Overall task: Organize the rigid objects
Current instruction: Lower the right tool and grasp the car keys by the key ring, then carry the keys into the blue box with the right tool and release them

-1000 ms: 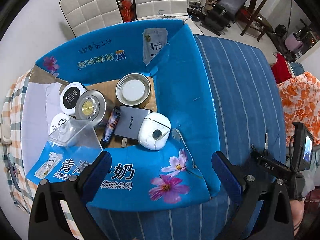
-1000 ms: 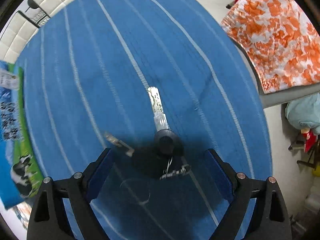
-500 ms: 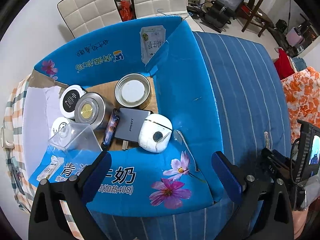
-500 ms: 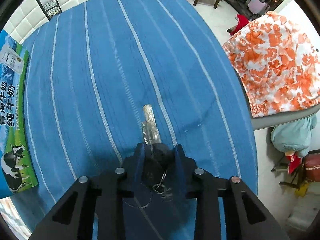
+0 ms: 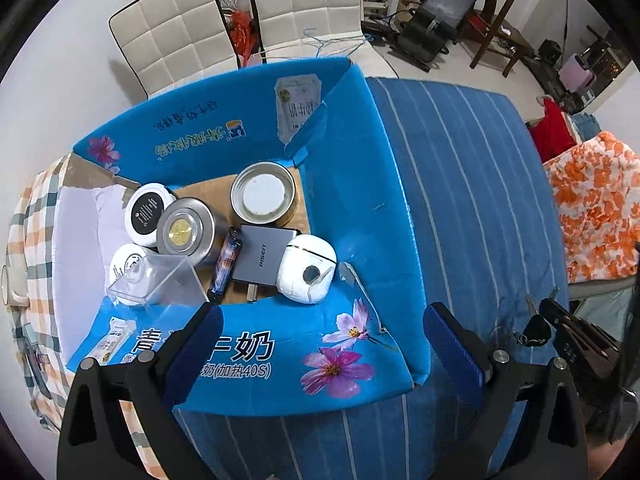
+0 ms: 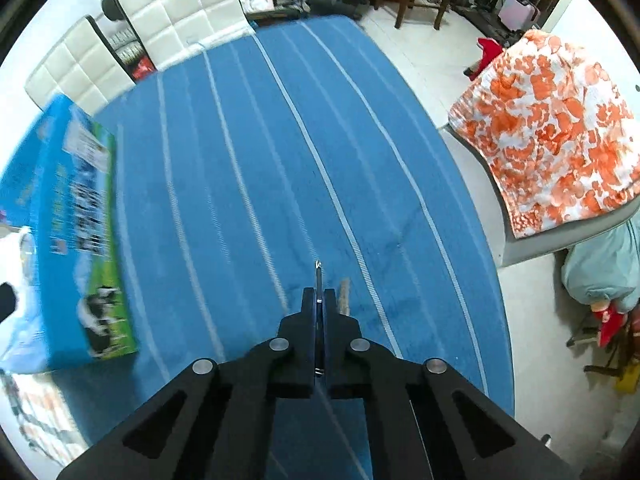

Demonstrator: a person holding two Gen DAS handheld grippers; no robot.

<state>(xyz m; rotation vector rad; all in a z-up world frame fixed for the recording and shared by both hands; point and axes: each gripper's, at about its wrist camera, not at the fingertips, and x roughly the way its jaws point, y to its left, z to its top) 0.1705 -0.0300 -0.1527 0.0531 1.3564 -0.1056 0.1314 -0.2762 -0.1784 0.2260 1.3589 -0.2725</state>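
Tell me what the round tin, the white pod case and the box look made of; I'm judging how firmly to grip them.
Round tin: brushed metal, dull sheen, gold disc on top. White pod case: glossy hard plastic, probably, with bright highlights. Box: printed cardboard; brown board shows at its floor and a torn flap.

A lived-in home, likely a dining or multi-use room: white padded dining chairs [image 5: 172, 28] stand at a table under a blue striped cloth [image 6: 280, 168], with a wooden chair [image 5: 496, 4], a black exercise bench [image 5: 444, 4], a pink suitcase [image 6: 520, 6] and orange floral fabric [image 6: 560, 128] around.
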